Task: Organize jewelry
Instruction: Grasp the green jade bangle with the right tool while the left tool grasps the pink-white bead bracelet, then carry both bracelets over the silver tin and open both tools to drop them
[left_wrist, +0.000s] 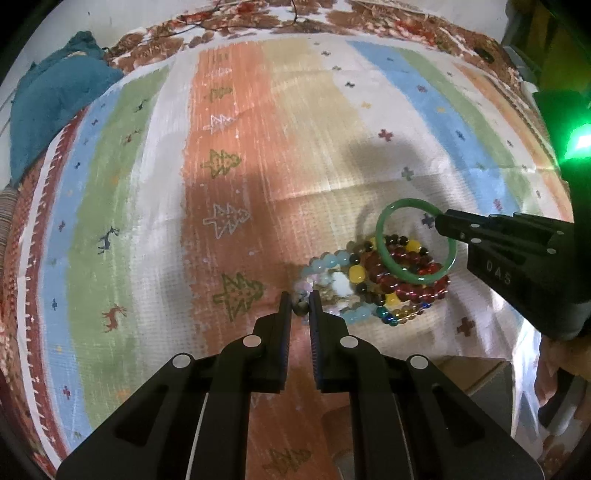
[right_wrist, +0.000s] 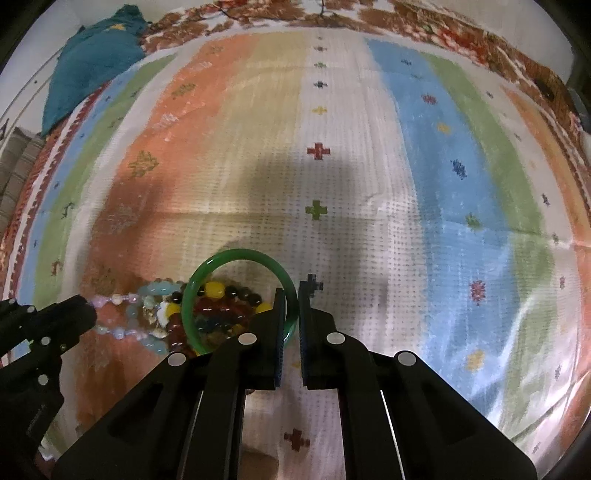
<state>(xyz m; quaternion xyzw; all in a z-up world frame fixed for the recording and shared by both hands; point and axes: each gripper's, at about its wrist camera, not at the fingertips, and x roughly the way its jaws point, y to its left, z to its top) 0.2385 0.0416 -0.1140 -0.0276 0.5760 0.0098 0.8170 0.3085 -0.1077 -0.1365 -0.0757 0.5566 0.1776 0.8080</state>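
**Both grippers clamped on jewelry at the pile**

Left gripper (left_wrist: 300, 299) fills the bottom of its own view, jaws clenched on a small dark-and-pale bead (left_wrist: 300, 307) at the near-left end of a pale beaded strand (left_wrist: 325, 264). Bead sits right between the fingertips, pads pressing both sides.

Right gripper (right_wrist: 294, 295) is clamped on the green bangle (right_wrist: 221, 267). Bangle rim runs between the two pads near its right side; the rest of the ring sticks out left of the jaws, tilted, over the pile. In the left wrist view the same bangle (left_wrist: 415, 242) is pinched at its upper right edge.

Bead pile (left_wrist: 399, 280) (red, yellow, dark, light-blue strands) lies on the striped cloth (left_wrist: 258, 147), near its front edge, right of centre. Can't tell whether the bangle touches the pile.

Teal fabric bundle (left_wrist: 55, 99) sits at the far left corner, well apart from everything.
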